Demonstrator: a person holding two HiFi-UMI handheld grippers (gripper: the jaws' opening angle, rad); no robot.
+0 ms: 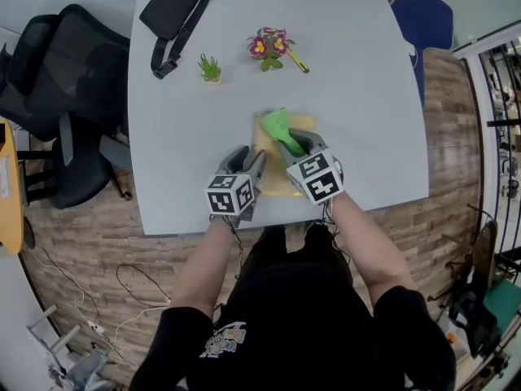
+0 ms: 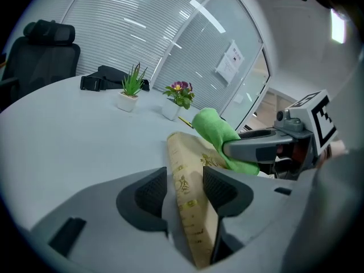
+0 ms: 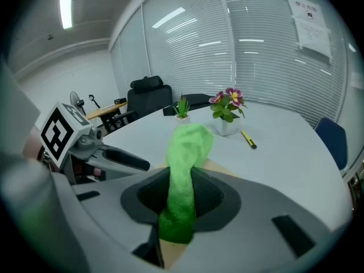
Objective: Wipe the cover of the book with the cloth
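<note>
L gripper [image 2: 183, 191] jaws closing round book [image 2: 189, 215] edge, R gripper [image 3: 182, 195] pinching green cloth [image 3: 187, 147] — over cover

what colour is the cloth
The cloth is bright green, clearest in the right gripper view.

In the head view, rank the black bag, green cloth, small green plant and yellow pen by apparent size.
1. black bag
2. green cloth
3. small green plant
4. yellow pen
Plant and pen look close; that order is unsure.
</note>
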